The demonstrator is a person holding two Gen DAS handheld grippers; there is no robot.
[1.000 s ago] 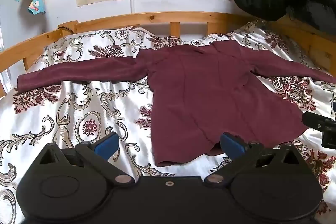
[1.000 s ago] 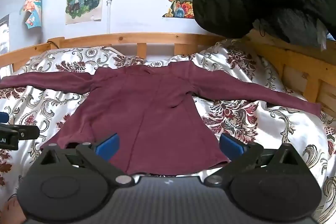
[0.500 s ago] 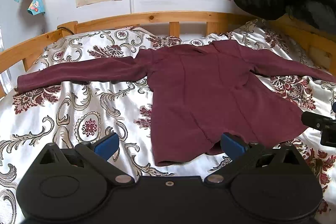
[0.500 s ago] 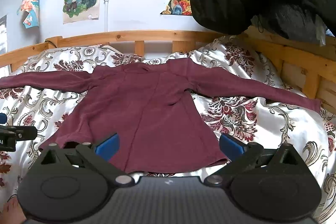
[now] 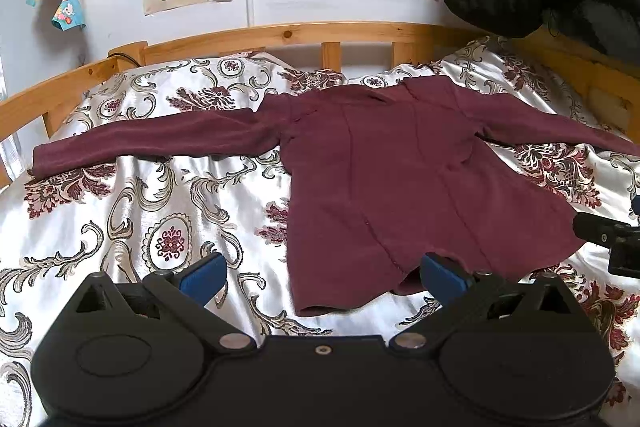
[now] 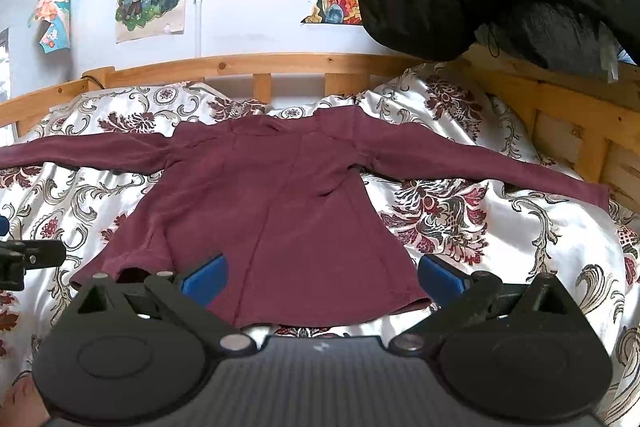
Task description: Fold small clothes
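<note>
A long-sleeved maroon knit top (image 5: 400, 179) lies flat on the floral satin bedspread (image 5: 160, 211), both sleeves spread. No fold started. The left gripper (image 5: 322, 273) and right gripper (image 6: 322, 273) hover wide, empty, near the hem; next, I'd guess, each takes 1 sleeve inward.

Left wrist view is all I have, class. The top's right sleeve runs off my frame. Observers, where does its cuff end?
Observer: The cuff lies flat on the bedspread, close by the wooden side rail.
Operator: I see only a sliver of the right claw. Is it open?
Observer: Yes. The right claw is open and holds nothing; its blue pads stand wide apart above the hem.
</note>
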